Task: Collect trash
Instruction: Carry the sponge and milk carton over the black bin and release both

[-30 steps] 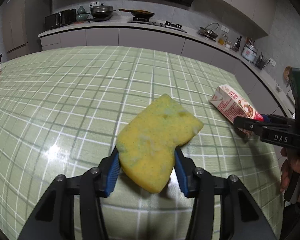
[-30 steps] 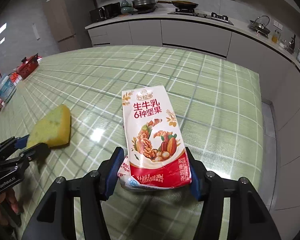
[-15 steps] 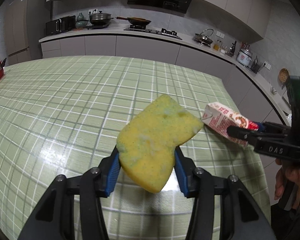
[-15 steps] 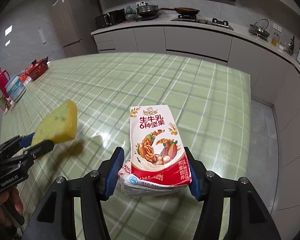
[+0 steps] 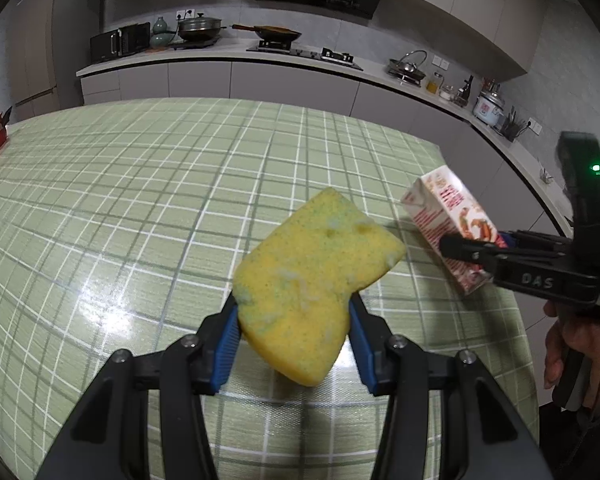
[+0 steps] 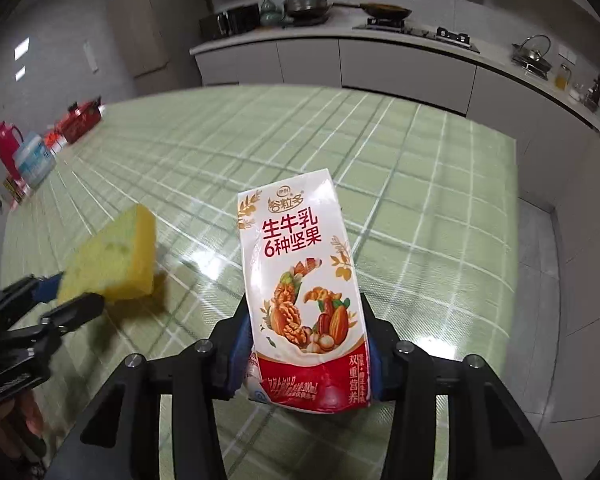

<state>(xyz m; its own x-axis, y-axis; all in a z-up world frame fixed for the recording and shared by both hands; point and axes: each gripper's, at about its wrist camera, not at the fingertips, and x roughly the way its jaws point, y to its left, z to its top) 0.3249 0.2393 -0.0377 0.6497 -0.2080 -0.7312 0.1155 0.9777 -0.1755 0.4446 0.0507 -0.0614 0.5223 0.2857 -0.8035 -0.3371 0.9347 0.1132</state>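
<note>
Filling both views, a green checked worktop (image 5: 148, 184) sits before grey kitchen cabinets (image 5: 260, 80) carrying a stove (image 5: 304, 50) and pans. Above it, the left tongs (image 5: 294, 336) pinch a yellow sponge (image 5: 312, 280); the right tongs (image 6: 304, 354) are closing, squeezing a milk carton (image 6: 300, 280).

Table (image 6: 440, 208) under green checked cloth, glossy, spreading ahead of and below both held tools. Far left edge from right-hand tool: red flask (image 6: 5, 148), clear blue-lidded tub (image 6: 34, 158), red pot (image 6: 80, 118).
</note>
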